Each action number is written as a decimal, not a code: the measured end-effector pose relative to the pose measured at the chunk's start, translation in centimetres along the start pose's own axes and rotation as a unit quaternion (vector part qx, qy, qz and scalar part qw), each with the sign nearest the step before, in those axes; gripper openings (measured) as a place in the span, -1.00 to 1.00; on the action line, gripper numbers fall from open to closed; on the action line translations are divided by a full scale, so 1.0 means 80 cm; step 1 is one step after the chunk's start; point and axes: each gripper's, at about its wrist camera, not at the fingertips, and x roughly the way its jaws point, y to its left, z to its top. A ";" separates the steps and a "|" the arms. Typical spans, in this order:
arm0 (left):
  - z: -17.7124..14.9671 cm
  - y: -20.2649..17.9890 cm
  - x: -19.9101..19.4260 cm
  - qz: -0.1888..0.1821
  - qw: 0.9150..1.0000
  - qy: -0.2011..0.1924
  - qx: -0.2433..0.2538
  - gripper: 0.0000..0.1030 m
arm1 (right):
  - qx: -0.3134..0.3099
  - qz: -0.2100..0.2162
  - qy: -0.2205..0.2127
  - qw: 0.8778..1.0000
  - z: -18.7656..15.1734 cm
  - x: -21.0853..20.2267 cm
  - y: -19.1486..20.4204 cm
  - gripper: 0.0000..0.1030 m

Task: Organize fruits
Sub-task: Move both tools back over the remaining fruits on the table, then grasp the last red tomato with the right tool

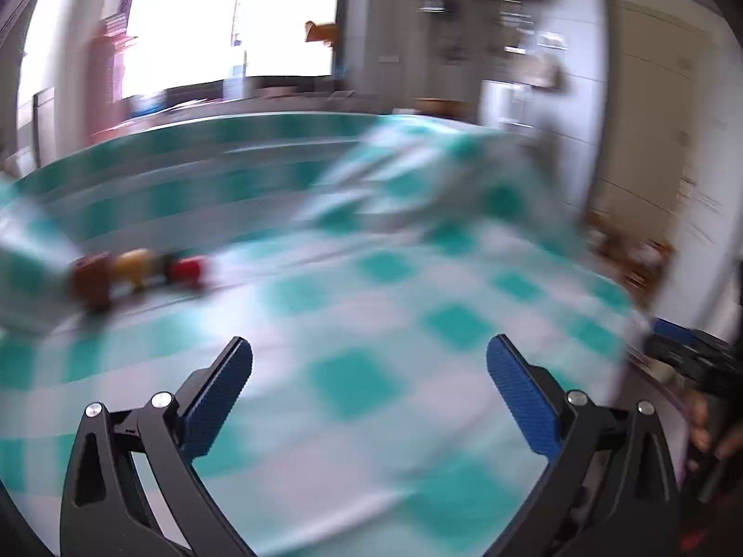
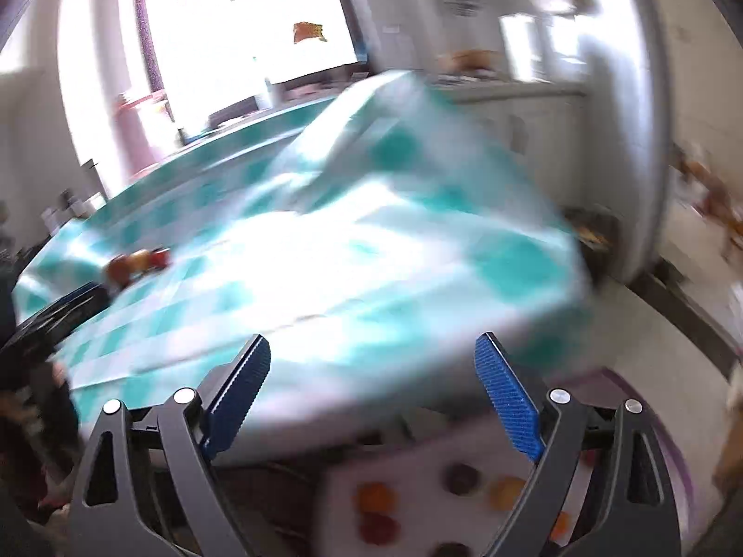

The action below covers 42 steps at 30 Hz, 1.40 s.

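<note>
Both views are smeared by motion. Three small fruits lie together at the left of the table: a brown one (image 1: 93,281), a yellow one (image 1: 134,264) and a red one (image 1: 188,270). The right wrist view shows the same fruits (image 2: 139,262) far to its left. My left gripper (image 1: 370,348) is open above the teal-and-white checked cloth (image 1: 381,371), with nothing between its blue pads. My right gripper (image 2: 374,346) is open over the table's near edge, also holding nothing. Neither gripper touches the fruits.
The cloth is bunched into a raised fold (image 1: 418,171) at the table's far right. Below the table edge lies a white surface (image 2: 418,473) with several round, fruit-coloured blurs. A hand (image 1: 706,422) shows at the right edge. A bright window lies beyond the table.
</note>
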 end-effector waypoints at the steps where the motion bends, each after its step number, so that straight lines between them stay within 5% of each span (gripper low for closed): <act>1: 0.002 0.021 -0.002 0.015 1.000 0.004 -0.010 0.97 | -0.017 0.007 0.010 1.000 0.004 0.011 0.021 0.70; 6: 0.022 0.143 0.005 0.106 0.991 0.020 -0.080 0.97 | -0.077 0.050 0.040 0.995 0.035 0.066 0.112 0.70; 11: 0.037 0.232 0.014 0.152 0.977 0.033 -0.143 0.97 | -0.121 0.062 0.078 0.988 0.041 0.130 0.196 0.70; 22: 0.080 0.293 0.059 0.163 0.972 -0.001 -0.172 0.97 | -0.173 0.091 0.145 0.970 0.095 0.274 0.324 0.70; 26: 0.058 0.331 0.050 0.138 0.960 0.013 -0.244 0.96 | -0.201 0.085 0.165 0.962 0.101 0.322 0.352 0.69; 30: 0.048 0.347 0.054 0.150 0.951 0.033 -0.267 0.96 | -0.206 0.088 0.184 0.957 0.116 0.366 0.374 0.68; 40: 0.046 0.326 0.068 0.179 0.959 0.058 -0.214 0.96 | -0.229 0.096 0.191 0.950 0.131 0.405 0.399 0.41; 42: 0.044 0.328 0.069 0.180 0.957 0.061 -0.218 0.96 | -0.234 0.101 0.187 0.949 0.131 0.404 0.401 0.23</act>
